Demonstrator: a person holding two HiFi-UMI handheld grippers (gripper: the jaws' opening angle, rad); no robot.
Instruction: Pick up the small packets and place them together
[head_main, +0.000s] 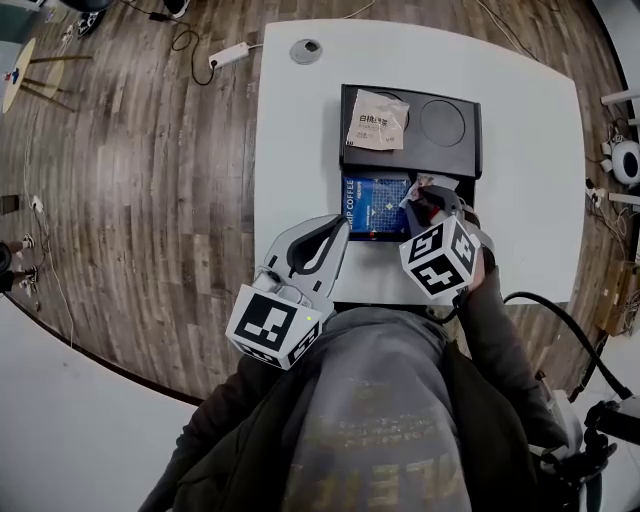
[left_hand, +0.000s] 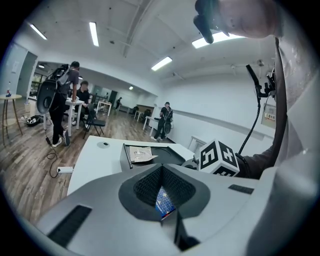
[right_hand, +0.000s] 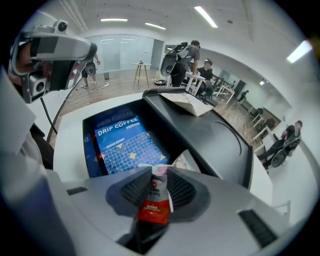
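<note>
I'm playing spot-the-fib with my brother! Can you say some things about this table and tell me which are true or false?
1. The right gripper grips a small red-and-white packet. True.
2. The blue drip coffee packet lies on the wooden floor. False: it lies in the black box on the white table.
3. A pale brown paper packet lies on the black tray. True.
4. The left gripper holds a packet. False: its jaws are together with nothing between them.
</note>
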